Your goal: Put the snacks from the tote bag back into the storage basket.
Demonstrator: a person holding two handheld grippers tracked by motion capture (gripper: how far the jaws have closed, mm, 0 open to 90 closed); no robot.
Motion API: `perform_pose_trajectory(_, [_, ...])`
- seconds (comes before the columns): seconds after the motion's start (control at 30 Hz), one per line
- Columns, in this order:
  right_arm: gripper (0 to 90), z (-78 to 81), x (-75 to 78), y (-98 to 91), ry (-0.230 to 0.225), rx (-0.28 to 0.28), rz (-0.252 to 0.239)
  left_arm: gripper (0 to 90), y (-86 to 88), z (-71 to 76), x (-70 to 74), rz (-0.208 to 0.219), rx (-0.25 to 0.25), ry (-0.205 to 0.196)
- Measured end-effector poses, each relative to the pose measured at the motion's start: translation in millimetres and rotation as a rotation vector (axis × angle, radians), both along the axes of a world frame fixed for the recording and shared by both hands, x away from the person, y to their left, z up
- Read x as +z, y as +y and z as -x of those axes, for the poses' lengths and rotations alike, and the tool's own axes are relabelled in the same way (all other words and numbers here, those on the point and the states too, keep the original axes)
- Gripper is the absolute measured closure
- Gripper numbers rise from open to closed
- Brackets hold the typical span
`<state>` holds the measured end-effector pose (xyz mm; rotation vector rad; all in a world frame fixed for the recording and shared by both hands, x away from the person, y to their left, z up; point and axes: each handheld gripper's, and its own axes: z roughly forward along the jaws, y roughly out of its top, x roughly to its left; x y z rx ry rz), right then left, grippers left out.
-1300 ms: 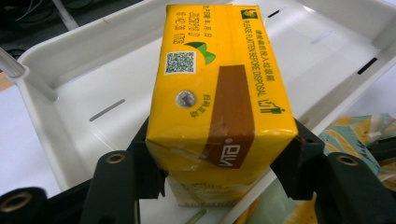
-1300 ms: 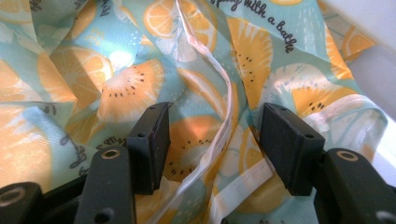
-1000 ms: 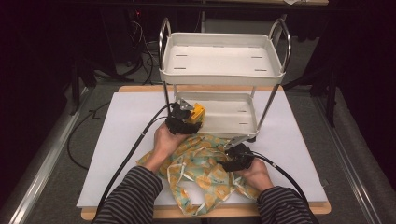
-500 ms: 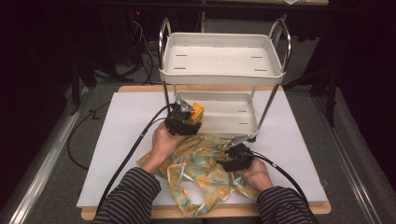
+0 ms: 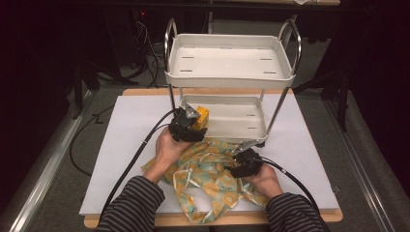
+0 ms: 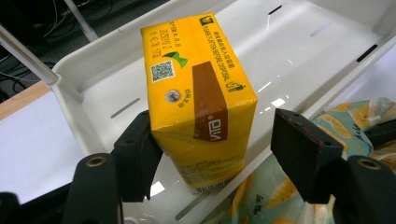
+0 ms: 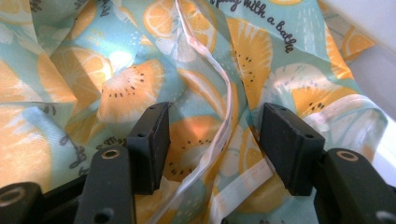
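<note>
A yellow drink carton stands upright at the front left corner of the cart's lower tray. My left gripper straddles it; its jaws have just been opening. The left pad still lies against the carton and the right pad stands clear of it. From above, the carton sits just past the left gripper. My right gripper is open over a teal fabric bag with an orange-slice print, and a pale strap runs between its jaws, not pinched. The bag lies crumpled before the cart, under the right gripper.
A white two-tier cart stands at the back of the white board; its upper tray overhangs the lower tray, with chrome posts at the corners. Black cables trail from both grippers. Dark floor surrounds the table.
</note>
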<state>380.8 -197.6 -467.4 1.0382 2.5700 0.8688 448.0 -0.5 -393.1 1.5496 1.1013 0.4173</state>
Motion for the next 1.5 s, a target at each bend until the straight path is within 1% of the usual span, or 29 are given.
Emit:
perform_pose_trajectory(0.07, [44.0,0.0,0.0,0.0,0.0,0.0,0.0,35.2,1.3,1.0,1.5,0.012,0.003,-0.003])
perform_pose_trajectory(0.33, [44.0,0.0,0.0,0.0,0.0,-0.001,-0.001,34.7,9.3,4.6,7.2,0.031,0.004,-0.009])
perform_pose_trajectory(0.37, [44.0,0.0,0.0,0.1,0.0,-0.001,0.0,34.7,10.3,5.0,8.1,0.044,0.005,-0.006])
perform_pose_trajectory(0.4, [44.0,0.0,0.0,0.1,0.0,-0.001,-0.001,34.7,11.7,5.3,8.6,0.047,0.005,-0.007])
perform_pose_trajectory(0.43, [44.0,0.0,0.0,0.1,0.0,-0.001,0.0,34.6,14.4,6.1,9.4,0.042,0.001,-0.004])
perform_pose_trajectory(0.5, [44.0,0.1,0.0,0.1,0.0,-0.001,0.0,34.4,16.1,6.9,10.4,0.044,0.005,-0.003])
perform_pose_trajectory(0.6, [44.0,0.1,0.0,0.1,0.0,-0.001,0.0,34.4,18.6,10.0,13.3,0.051,0.002,-0.012])
perform_pose_trajectory(0.7, [44.0,0.0,0.0,0.0,0.0,-0.001,0.0,34.4,20.5,12.0,15.6,0.064,-0.004,-0.009])
perform_pose_trajectory(0.73, [44.0,0.0,0.0,0.0,0.002,0.0,-0.001,34.4,21.7,12.6,15.6,0.056,-0.006,-0.009])
perform_pose_trajectory(0.77, [44.0,0.0,0.1,0.0,0.002,0.0,-0.001,34.3,21.5,13.2,16.1,0.073,-0.001,-0.006])
perform_pose_trajectory(0.8, [44.0,-0.1,0.1,0.0,0.002,0.0,-0.001,34.4,21.9,13.5,16.1,0.077,0.001,-0.007])
perform_pose_trajectory(0.83, [44.0,-0.1,0.1,0.0,0.003,0.0,-0.001,34.4,22.6,13.9,16.5,0.09,0.003,-0.007])
perform_pose_trajectory(0.9, [44.0,-0.3,0.2,-0.2,0.003,0.002,0.0,34.4,25.2,15.0,16.7,0.084,-0.003,-0.005])
perform_pose_trajectory(1.0, [44.0,-0.9,0.3,-0.6,0.003,0.006,-0.002,34.4,28.1,17.4,17.3,0.104,-0.004,-0.002])
perform_pose_trajectory(1.07, [43.9,-0.9,0.6,-0.5,0.011,-0.001,-0.006,34.2,30.2,18.3,17.3,0.098,-0.007,0.003])
perform_pose_trajectory(1.13, [43.7,-1.4,0.7,-0.6,0.007,0.006,-0.004,34.2,31.3,19.6,17.7,0.114,-0.006,0.003])
perform_pose_trajectory(1.17, [43.4,-1.3,1.0,-0.6,0.013,0.003,-0.005,34.2,31.7,20.3,18.1,0.126,-0.002,0.006])
perform_pose_trajectory(1.23, [43.2,-1.6,1.4,-0.9,0.021,0.0,-0.008,34.2,33.5,21.9,18.3,0.133,-0.005,0.01])
perform_pose_trajectory(1.27, [42.8,-2.5,1.5,-1.6,0.018,0.007,-0.009,34.2,34.0,22.5,18.2,0.136,-0.004,0.01])
perform_pose_trajectory(1.33, [41.9,-2.3,2.9,-1.9,0.032,-0.003,-0.015,34.1,37.0,24.6,18.2,0.134,-0.009,0.011])
perform_pose_trajectory(1.37, [41.6,-2.1,4.0,-2.6,0.033,-0.001,-0.016,34.1,37.8,25.6,18.5,0.146,-0.007,0.014])
perform_pose_trajectory(1.5, [41.8,-1.1,8.8,-4.0,0.028,-0.008,-0.036,33.9,41.3,27.8,18.3,0.15,-0.007,0.022])
